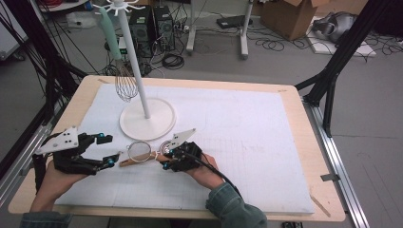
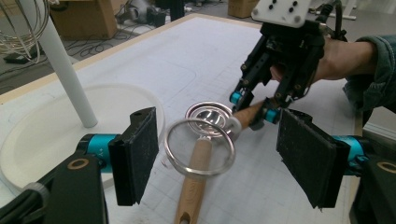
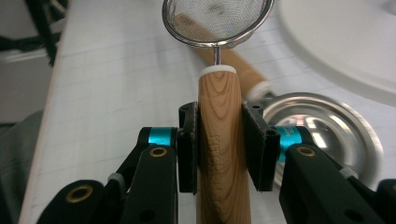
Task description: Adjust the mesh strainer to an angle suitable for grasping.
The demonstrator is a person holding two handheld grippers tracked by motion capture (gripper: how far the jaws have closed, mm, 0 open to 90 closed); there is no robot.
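Note:
A small mesh strainer (image 1: 138, 151) with a wooden handle (image 3: 222, 154) is held by that handle in my right gripper (image 1: 165, 159), which is shut on it. In the right gripper view the jaws (image 3: 222, 144) clamp the handle and the mesh bowl (image 3: 217, 21) sticks out ahead. Under the strainer lies a steel ladle (image 2: 208, 116) on the mat, with its wooden handle (image 2: 191, 186) pointing toward my left gripper (image 1: 111, 148). That gripper is open, its pads (image 2: 137, 154) spread wide in front of the strainer ring (image 2: 201, 149) and touching nothing.
A white hanging stand (image 1: 147, 118) with a round base stands behind the utensils. A wire whisk (image 1: 124, 80) with a mint handle hangs from it. A white mat (image 1: 247, 137) covers the wooden table. Cables, computer towers and boxes lie on the floor beyond.

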